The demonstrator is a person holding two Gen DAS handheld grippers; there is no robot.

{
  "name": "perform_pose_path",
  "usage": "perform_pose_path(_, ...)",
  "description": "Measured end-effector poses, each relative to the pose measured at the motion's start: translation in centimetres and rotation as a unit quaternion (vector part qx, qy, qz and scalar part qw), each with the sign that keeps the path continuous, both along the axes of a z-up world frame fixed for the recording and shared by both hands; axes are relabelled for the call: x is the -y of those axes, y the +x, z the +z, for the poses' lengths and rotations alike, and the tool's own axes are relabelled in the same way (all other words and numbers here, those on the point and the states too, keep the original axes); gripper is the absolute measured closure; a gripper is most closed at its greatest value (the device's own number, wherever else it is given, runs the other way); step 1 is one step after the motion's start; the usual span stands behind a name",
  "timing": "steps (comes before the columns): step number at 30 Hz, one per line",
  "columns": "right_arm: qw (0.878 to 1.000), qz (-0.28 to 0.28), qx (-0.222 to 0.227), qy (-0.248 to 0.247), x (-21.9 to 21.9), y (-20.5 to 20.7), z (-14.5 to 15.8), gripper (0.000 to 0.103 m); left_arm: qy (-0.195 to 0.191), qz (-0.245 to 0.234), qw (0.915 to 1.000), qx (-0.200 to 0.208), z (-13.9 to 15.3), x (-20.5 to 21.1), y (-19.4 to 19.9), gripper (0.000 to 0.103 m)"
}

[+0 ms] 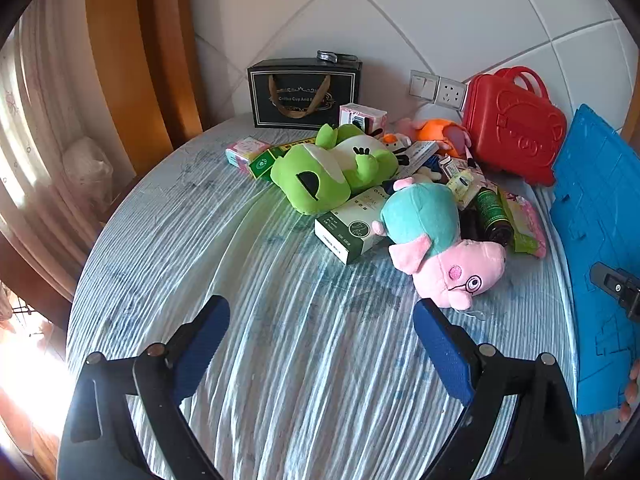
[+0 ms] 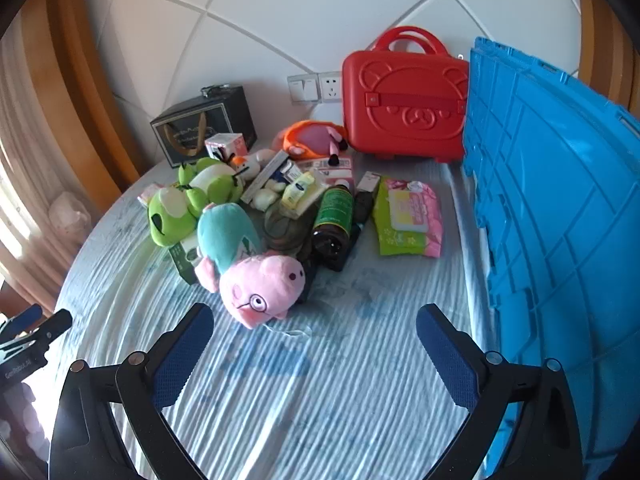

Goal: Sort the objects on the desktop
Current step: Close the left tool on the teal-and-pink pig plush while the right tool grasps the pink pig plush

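Observation:
A pile of objects lies on the striped cloth of the table (image 1: 280,340). Nearest is a pink pig plush (image 1: 444,248) (image 2: 256,276) in a teal shirt. Behind it lie a green frog plush (image 1: 336,168) (image 2: 188,204), a white-and-green box (image 1: 352,224), a dark bottle (image 2: 334,216) and a pink-green wipes pack (image 2: 408,216). My left gripper (image 1: 320,316) hovers open over bare cloth, short of the pig. My right gripper (image 2: 316,324) is also open, just in front of the pig, with nothing between its fingers.
A tall blue crate (image 2: 560,220) (image 1: 600,240) stands along the right edge. A red bear-face case (image 2: 404,104) and a black gift box (image 1: 304,92) back onto the wall beside a socket (image 1: 452,92). An orange plush (image 2: 316,138) lies behind the pile.

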State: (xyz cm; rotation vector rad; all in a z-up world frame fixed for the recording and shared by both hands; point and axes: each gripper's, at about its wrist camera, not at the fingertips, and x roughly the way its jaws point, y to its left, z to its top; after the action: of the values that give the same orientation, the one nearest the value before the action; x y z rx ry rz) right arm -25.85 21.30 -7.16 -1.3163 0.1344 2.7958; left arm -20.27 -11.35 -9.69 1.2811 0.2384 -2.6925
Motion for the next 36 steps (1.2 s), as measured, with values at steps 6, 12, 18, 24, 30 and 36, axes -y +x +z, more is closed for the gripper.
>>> perform_pose_path(6, 0.999, -0.023, 0.04, 0.013, -1.1, -3.7, -2.8, 0.016, 0.0, -0.049, 0.9984, 0.027, -1.5, -2.2, -7.7, 0.009)
perform_pose_path(12, 0.995, -0.064, 0.075, -0.001, -1.4, -6.8, -5.5, 0.02, -0.014, -0.121, 0.9921, 0.032, -1.6, -6.4, -18.3, 0.009)
perform_pose_path(18, 0.992, -0.087, 0.095, 0.005, -1.2, -9.8, -7.4, 0.02, -0.053, -0.165, 0.9796, 0.102, -6.4, -10.1, -26.2, 0.014)
perform_pose_path(24, 0.993, -0.063, 0.101, -0.001, 0.8, -11.2, -8.5, 0.02, -0.029, -0.138, 0.986, 0.089, -8.0, -5.2, -20.0, 0.017)
perform_pose_path(30, 0.994, 0.001, 0.103, -0.026, 5.3, -9.7, -9.0, 0.016, -0.01, -0.116, 0.9874, 0.106, -9.1, 0.2, -11.7, 0.018)
perform_pose_path(36, 0.989, 0.021, 0.146, -0.019, 8.5, -5.5, -11.6, 0.016, 0.021, -0.137, 0.9833, 0.118, -10.3, 0.7, -7.3, 0.018)
